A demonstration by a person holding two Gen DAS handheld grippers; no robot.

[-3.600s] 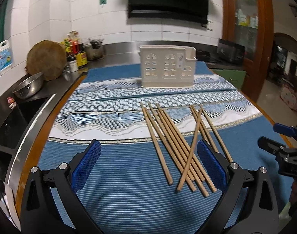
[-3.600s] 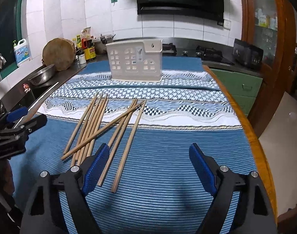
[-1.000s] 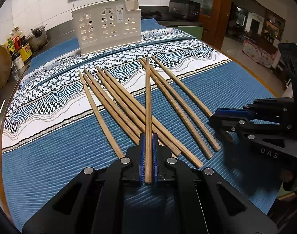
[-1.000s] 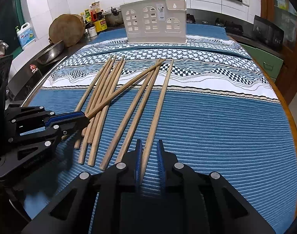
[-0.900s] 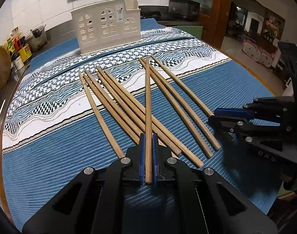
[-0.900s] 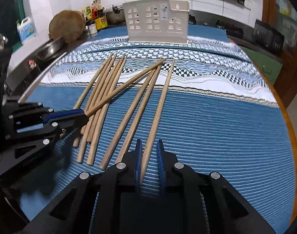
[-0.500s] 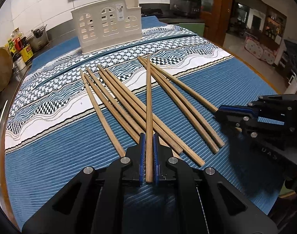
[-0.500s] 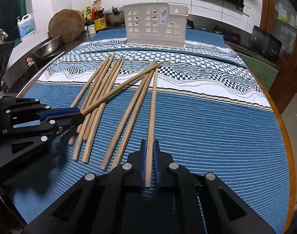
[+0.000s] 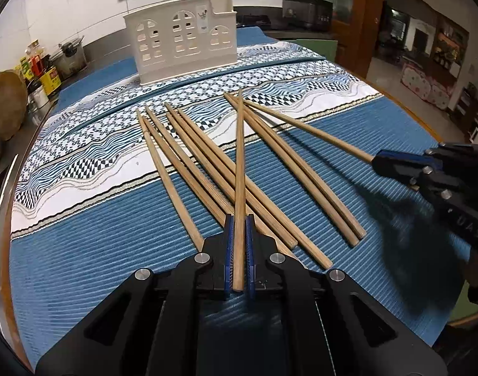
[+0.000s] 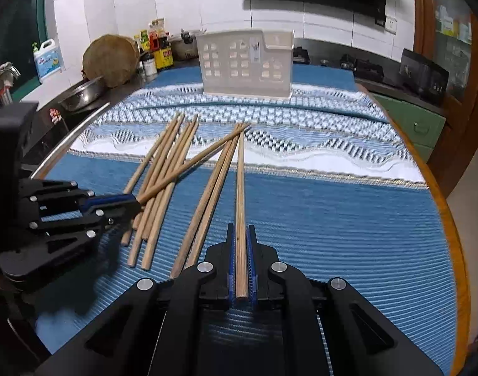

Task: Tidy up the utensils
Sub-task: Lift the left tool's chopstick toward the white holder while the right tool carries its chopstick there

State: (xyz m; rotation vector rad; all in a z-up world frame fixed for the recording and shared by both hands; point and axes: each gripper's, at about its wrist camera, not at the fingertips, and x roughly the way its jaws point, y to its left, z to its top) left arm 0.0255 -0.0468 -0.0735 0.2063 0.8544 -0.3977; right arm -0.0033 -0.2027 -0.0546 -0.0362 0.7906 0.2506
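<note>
Nine wooden chopsticks in all: seven loose chopsticks fanned on the blue patterned cloth, and two in the grippers. One cream utensil holder stands upright at the far end of the cloth, well apart from the sticks. The left gripper is clamped on one chopstick, which crosses over the loose ones. The right gripper is clamped on another chopstick at the right edge of the group. A second ago the right jaws were only part closed around that stick as it lay angled on the cloth — now it is pinched and points straight ahead, its near end raised off the cloth.
</note>
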